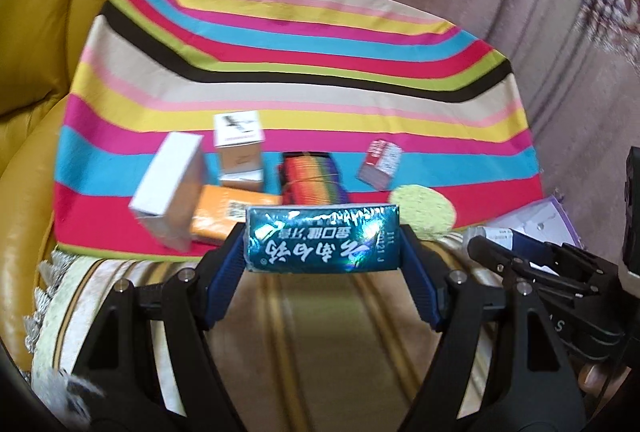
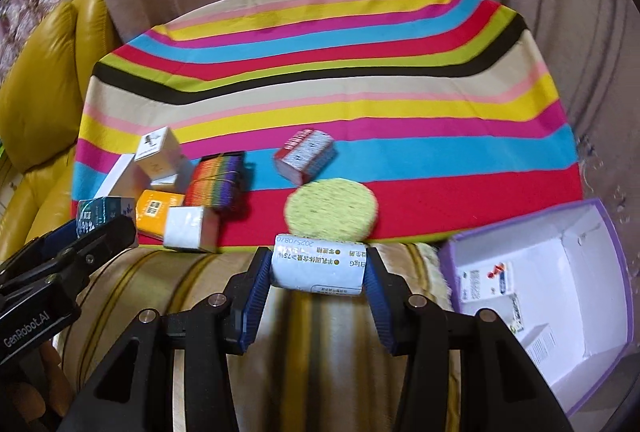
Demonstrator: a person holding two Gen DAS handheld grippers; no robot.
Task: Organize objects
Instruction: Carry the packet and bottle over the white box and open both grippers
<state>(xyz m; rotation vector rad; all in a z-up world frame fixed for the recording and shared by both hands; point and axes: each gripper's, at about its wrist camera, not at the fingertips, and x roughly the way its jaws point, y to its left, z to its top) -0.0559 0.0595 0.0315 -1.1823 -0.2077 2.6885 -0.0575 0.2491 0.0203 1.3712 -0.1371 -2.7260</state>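
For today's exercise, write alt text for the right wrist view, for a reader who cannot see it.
The right gripper clamps a pale blue printed pack above a sofa cushion. Beyond lie a round yellow-green sponge and small boxes on a striped cloth; an open purple-edged box sits at right, the left gripper at left.

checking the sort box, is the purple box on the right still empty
No, the purple box already holds a few small white cartons on its floor.

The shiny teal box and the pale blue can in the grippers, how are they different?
The shiny teal foil box is flat-sided and dark with big white characters; the pale blue can is round with small print. The box sits in the left gripper, the can in the right gripper. Both are gripped sideways, off the striped cloth.
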